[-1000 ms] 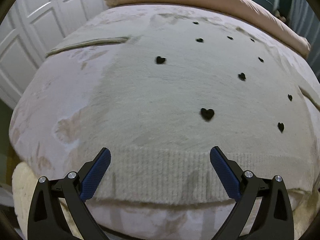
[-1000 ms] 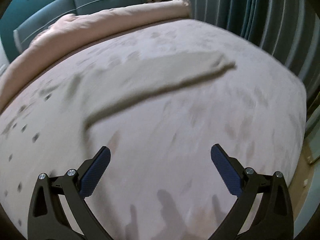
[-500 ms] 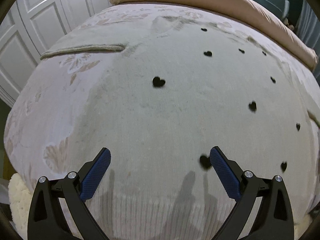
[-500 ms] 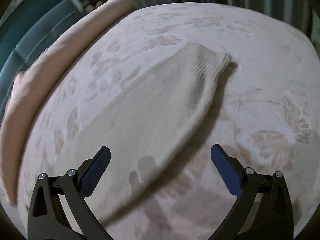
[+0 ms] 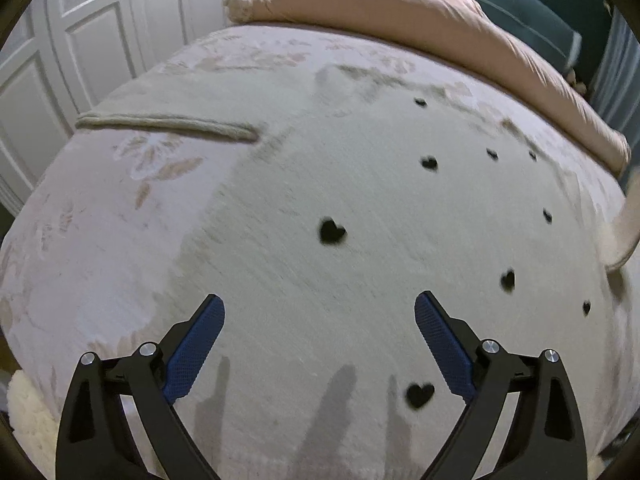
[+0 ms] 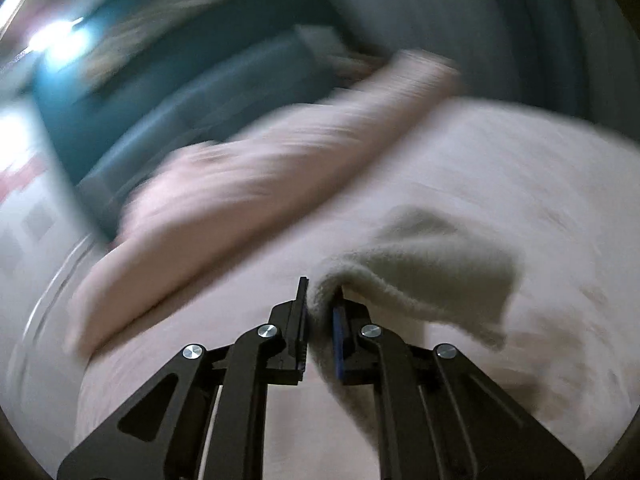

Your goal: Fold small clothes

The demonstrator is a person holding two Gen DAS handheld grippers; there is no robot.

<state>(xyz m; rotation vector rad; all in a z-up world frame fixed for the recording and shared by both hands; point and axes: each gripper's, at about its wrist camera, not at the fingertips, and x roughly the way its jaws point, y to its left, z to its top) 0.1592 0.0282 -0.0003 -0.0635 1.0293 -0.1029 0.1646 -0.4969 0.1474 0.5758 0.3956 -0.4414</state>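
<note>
Sweater [image 5: 320, 184] lies spread flat on the bed [image 5: 80, 248], a cream knit dotted with small black hearts [image 5: 331, 231], 1 sleeve [image 5: 168, 124] stretched out toward the far left. Your left gripper [image 5: 319, 334] hovers over the body with its fingers wide apart, holding nothing. Expect soft, light, floppy fabric that sags and stretches, so pinch at a ribbed cuff or hem where the knit is thicker. Your right gripper [image 6: 320, 320] is clamped on a fold of the other sleeve [image 6: 420, 276], lifted off the cover. That view is heavily motion-blurred, so you cannot judge how much cloth sits between the pads, and the sweater's hem is cut off below.
</note>
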